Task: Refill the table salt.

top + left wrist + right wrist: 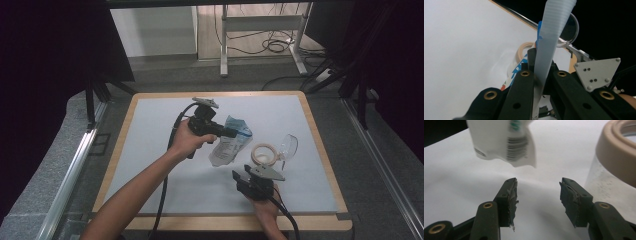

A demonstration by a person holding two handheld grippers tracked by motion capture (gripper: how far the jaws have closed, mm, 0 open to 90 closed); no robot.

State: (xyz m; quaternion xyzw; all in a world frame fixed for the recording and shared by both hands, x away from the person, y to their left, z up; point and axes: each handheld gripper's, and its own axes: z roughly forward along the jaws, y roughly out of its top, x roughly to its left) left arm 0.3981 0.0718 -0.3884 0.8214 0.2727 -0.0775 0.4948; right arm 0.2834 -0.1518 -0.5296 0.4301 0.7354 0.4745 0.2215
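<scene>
Left gripper jaws pinching plastic bag, right gripper jaws spread, holding nothing

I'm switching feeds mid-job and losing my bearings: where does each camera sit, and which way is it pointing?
High view: fixed above the person's side, looking forward and down on the table; both forearms enter from the bottom, left gripper holding the plastic bag, right gripper near the jar.
Left gripper view: rides the left gripper, looking along jaws shut on the bag's edge.
Right gripper view: rides the right gripper, jaws apart, facing the bag.
Shared: all three show the bag and the tan-rimmed jar.
</scene>
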